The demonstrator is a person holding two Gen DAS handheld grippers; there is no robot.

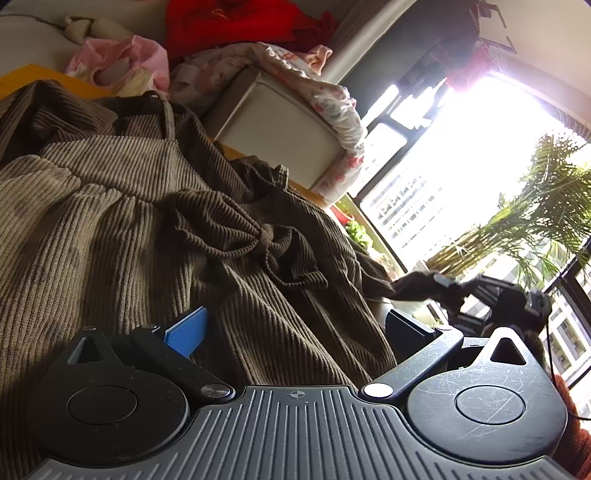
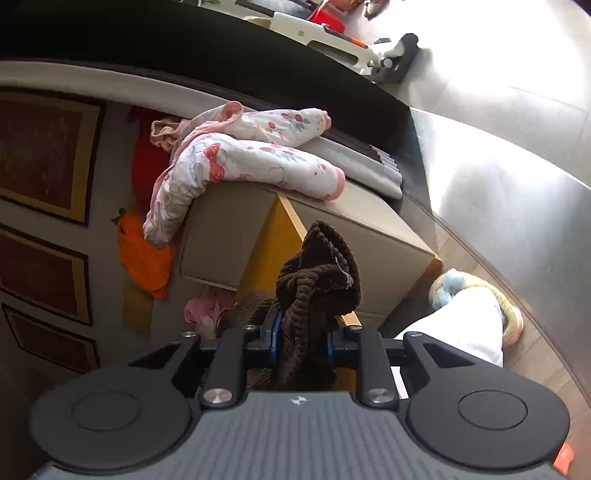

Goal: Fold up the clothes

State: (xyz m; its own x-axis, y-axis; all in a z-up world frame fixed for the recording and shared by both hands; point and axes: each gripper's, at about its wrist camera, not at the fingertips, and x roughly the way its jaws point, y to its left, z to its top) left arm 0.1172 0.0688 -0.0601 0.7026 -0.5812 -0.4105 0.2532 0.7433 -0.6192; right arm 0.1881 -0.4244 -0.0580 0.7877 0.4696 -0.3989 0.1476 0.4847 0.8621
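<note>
A brown corduroy garment (image 1: pixel 140 206) with a tied drawstring bow lies spread across the surface and fills the left wrist view. My left gripper (image 1: pixel 295 328) is open, its blue-padded fingers (image 1: pixel 188 332) wide apart with the cloth lying between them. My right gripper (image 2: pixel 301 341) is shut on a bunched dark brown edge of the same garment (image 2: pixel 317 280), held up off the surface. In the left wrist view the right gripper (image 1: pixel 458 291) shows at the right, pulling a corner of the cloth taut.
A beige box (image 2: pixel 229 236) stands on the yellow surface (image 2: pixel 273 236), draped with a white floral garment (image 2: pixel 236 158). Pink (image 1: pixel 122 62), red (image 1: pixel 229 22) and orange (image 2: pixel 144 254) clothes lie behind. A bright window with plants (image 1: pixel 498 206) is at right. A slippered foot (image 2: pixel 480 302) stands on the floor.
</note>
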